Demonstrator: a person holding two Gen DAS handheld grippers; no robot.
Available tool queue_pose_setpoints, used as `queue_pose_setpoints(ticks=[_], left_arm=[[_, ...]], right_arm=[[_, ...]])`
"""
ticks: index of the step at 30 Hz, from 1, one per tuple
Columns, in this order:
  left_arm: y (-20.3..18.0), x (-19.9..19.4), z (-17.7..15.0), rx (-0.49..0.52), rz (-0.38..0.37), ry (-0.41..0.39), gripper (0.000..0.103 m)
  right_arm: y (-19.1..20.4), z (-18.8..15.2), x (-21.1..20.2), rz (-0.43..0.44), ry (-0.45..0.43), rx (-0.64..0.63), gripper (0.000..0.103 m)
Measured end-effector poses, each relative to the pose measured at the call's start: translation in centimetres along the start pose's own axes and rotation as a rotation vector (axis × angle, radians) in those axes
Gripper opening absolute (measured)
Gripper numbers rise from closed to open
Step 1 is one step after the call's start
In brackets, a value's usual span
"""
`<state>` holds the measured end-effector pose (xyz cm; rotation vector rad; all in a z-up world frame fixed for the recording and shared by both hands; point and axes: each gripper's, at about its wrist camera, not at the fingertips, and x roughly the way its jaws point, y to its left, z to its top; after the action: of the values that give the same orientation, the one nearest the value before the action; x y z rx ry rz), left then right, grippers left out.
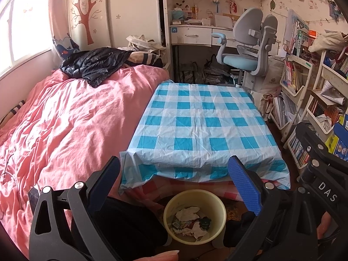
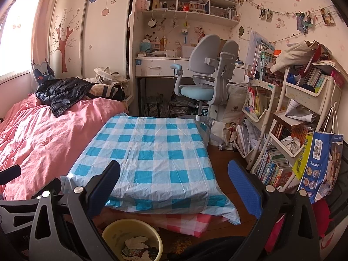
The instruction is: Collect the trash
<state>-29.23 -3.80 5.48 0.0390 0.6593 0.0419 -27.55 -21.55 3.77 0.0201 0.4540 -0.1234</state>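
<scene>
On the left, a wide bed (image 1: 65,117) under a rumpled pink duvet, with a black jacket (image 1: 93,64) heaped at its far end. Just right of it, a low table (image 1: 202,121) draped in a blue-and-white checked cloth, its top bare. Beyond the table, a white desk (image 2: 161,65) with shelves above and a grey-and-blue chair (image 2: 204,76) pulled up to it. Along the right wall, white tiered racks (image 2: 304,108) crammed with books and crumpled paper, and a blue paper bag (image 2: 322,165) hanging off the nearest rack.

On the floor at the near edge of the table, a round yellow bin (image 1: 194,215), upright, holding crumpled white tissue and bits of coloured wrapper, roughly a third full. Part of the same bin at the lower left of the right wrist view.

Nearest of all, the left gripper (image 1: 180,184) spread wide above the bin, blue pads apart, nothing between them. Right gripper (image 2: 180,187) likewise spread wide and empty, over the table's near right corner. A fingertip (image 1: 163,255) at the bottom edge of the left view.
</scene>
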Motion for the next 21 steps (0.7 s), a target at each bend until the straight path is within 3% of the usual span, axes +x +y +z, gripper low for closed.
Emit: queue_pose_setpoints(ticks=[21], left_arm=[[0.45, 0.3, -0.45, -0.023, -0.01, 0.002, 0.096]], right_arm=[[0.18, -0.09, 0.09, 0.002, 0.004, -0.008, 0.095]])
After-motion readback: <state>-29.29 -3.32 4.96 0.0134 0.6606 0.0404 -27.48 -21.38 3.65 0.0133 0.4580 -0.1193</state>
